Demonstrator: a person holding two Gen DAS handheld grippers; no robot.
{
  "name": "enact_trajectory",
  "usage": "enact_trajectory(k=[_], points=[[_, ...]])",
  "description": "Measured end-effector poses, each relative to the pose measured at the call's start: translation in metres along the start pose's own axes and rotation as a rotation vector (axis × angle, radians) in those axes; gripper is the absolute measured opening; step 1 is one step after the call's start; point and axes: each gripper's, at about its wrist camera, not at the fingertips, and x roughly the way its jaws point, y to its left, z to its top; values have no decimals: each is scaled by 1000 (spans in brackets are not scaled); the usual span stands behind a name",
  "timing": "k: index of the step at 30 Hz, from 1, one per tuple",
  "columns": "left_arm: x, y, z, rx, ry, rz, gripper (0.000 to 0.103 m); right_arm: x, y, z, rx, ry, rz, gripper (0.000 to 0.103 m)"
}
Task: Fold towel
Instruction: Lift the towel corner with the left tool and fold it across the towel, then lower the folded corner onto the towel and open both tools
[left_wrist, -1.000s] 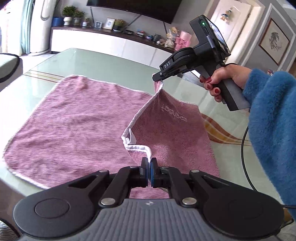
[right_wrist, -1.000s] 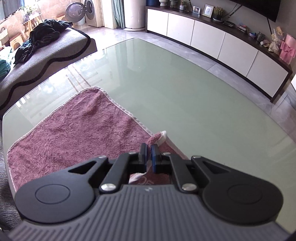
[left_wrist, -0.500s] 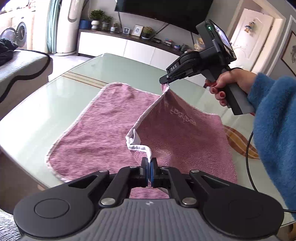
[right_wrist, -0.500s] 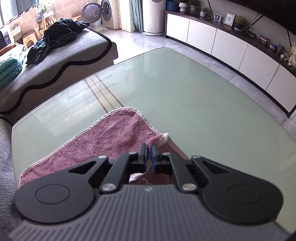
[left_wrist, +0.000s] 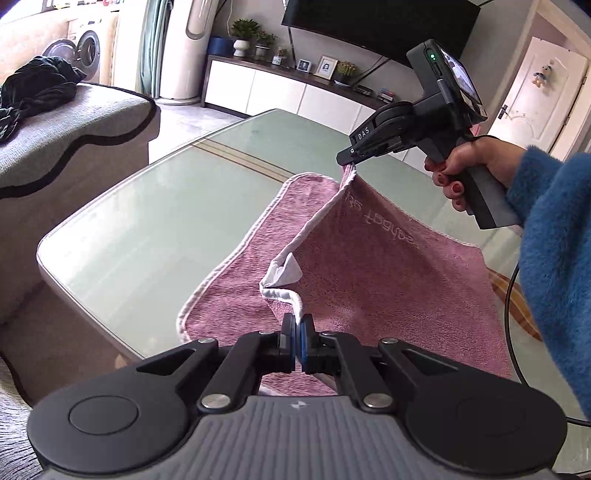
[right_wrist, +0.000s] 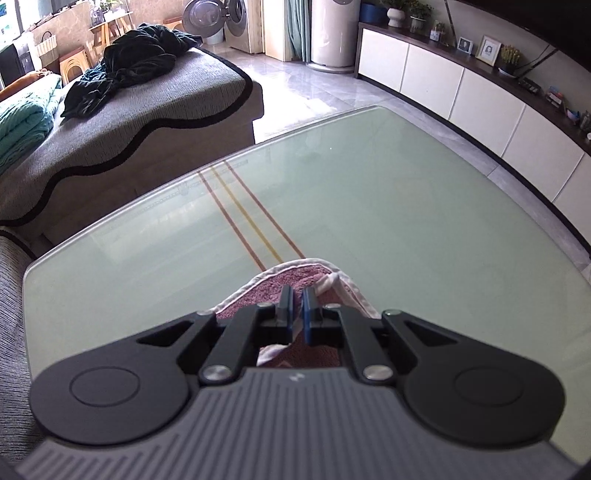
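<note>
Black plastic left gripper (left_wrist: 297, 341) pinches the white-hemmed edge of the pink terry towel (left_wrist: 388, 280); the right gripper (left_wrist: 349, 159), marked "DAS", clamps its lifted far corner. The half-folded towel, with embossed mirrored lettering, drapes onto the pale-green glass table (left_wrist: 166, 229).

Left gripper (left_wrist: 297, 345) occupies lower centre of frame, jaws closed together. Right gripper (left_wrist: 349, 162) sits upper right, raised, jaws pinched tight, gripped by a hand (left_wrist: 469, 170) in a blue fleece sleeve (left_wrist: 554, 258).
</note>
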Motion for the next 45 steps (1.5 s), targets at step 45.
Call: enact_trajectory(k=[45], points=[[13, 24, -9, -32, 32, 110, 3, 70, 20, 21, 85, -54, -54, 13]])
